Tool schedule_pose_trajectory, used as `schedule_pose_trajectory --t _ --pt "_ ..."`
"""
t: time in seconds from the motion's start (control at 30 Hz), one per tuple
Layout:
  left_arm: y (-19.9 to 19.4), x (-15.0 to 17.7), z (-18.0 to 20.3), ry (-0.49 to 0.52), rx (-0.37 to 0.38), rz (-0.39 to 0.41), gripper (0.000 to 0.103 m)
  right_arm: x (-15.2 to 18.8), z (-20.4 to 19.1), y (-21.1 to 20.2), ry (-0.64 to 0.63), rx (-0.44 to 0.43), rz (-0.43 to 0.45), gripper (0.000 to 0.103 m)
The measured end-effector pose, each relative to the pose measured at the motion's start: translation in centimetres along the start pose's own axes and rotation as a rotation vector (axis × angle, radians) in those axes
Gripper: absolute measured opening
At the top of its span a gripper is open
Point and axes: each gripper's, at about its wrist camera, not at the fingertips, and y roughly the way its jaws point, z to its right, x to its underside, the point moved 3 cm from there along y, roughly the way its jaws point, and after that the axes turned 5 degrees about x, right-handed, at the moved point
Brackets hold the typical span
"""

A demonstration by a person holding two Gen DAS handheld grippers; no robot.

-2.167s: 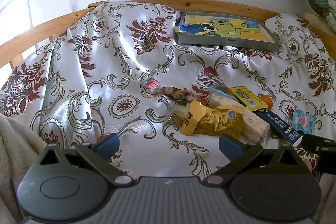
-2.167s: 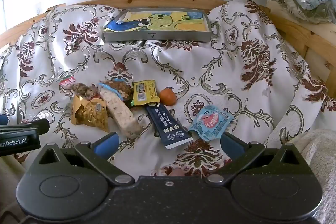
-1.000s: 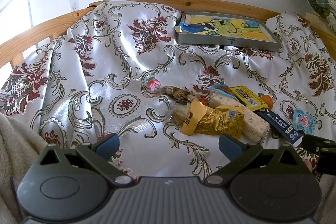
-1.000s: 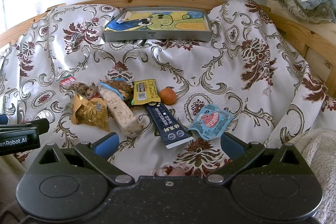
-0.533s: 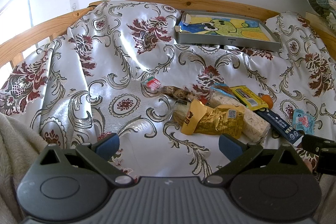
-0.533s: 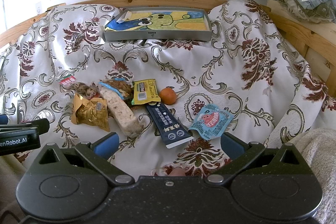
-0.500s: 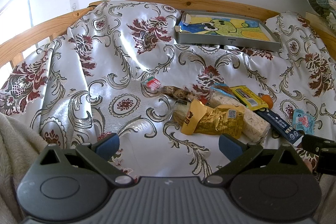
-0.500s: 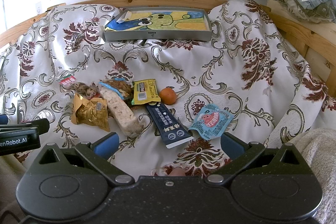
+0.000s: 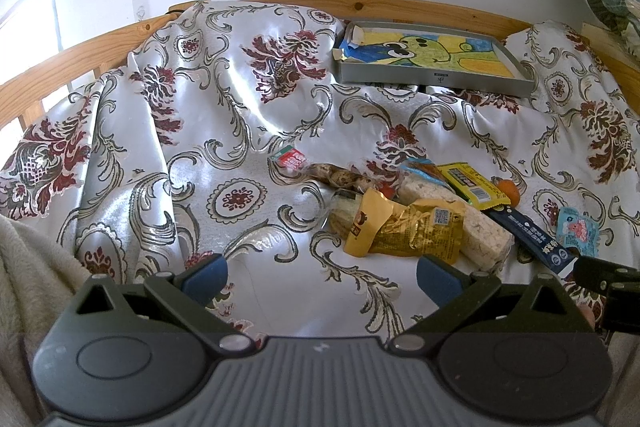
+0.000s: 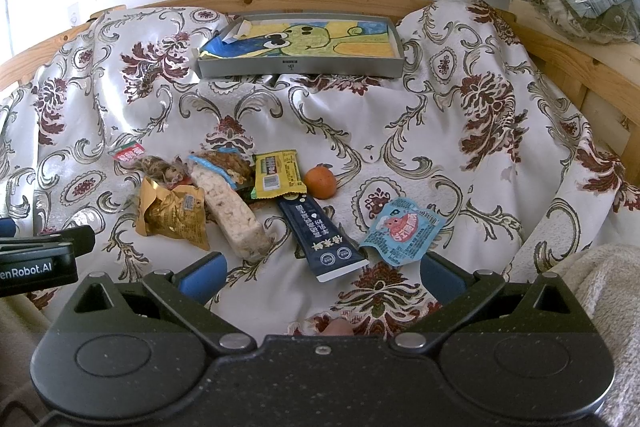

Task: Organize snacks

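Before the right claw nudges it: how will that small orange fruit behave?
The orange fruit looks round, so it would likely roll on a push, perhaps along the wrinkled tablecloth. It probably feels firm, unlike the yellow wrapper beside it. A centred pinch seems safer.

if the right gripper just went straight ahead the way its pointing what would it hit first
Likely the dark blue sachet, lying just ahead of the open right gripper, with the light blue packet beside it. Depth is hard to judge; it might meet the patterned cloth first.
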Motion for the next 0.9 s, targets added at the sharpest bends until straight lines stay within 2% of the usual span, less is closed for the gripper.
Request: schedule_pose_trajectory --t 0.3,0.43,0.6,0.8,0.9 --pt "-0.1 0.0 -0.1 0.003 -0.005 -0.014 0.103 -0.2 -0.1 0.1 -0.001 -0.012 -0.004 0.102" --pt "0.6 -0.3 -0.2 -0.004 -0.008 -0.034 0.103 -0.6 -0.1 -0.3 0.013 -0.029 0.02 0.102" --pt "1.1 -0.9 -0.7 -0.017 -0.004 -0.064 0.103 -1.8 0.2 -0.6 0.017 -0.096 0.07 0.102" --pt "2.2 -2.2 -2.0 -0.058 0.002 -0.117 0.103 -3.4 -0.4 0.1 -0.078 -0.155 0.104 0.102" --pt "3.1 -2.6 -2.7 -0.091 0.017 -0.159 0.103 -4.0 -1.0 1.0 -0.139 -0.159 0.1 0.102"
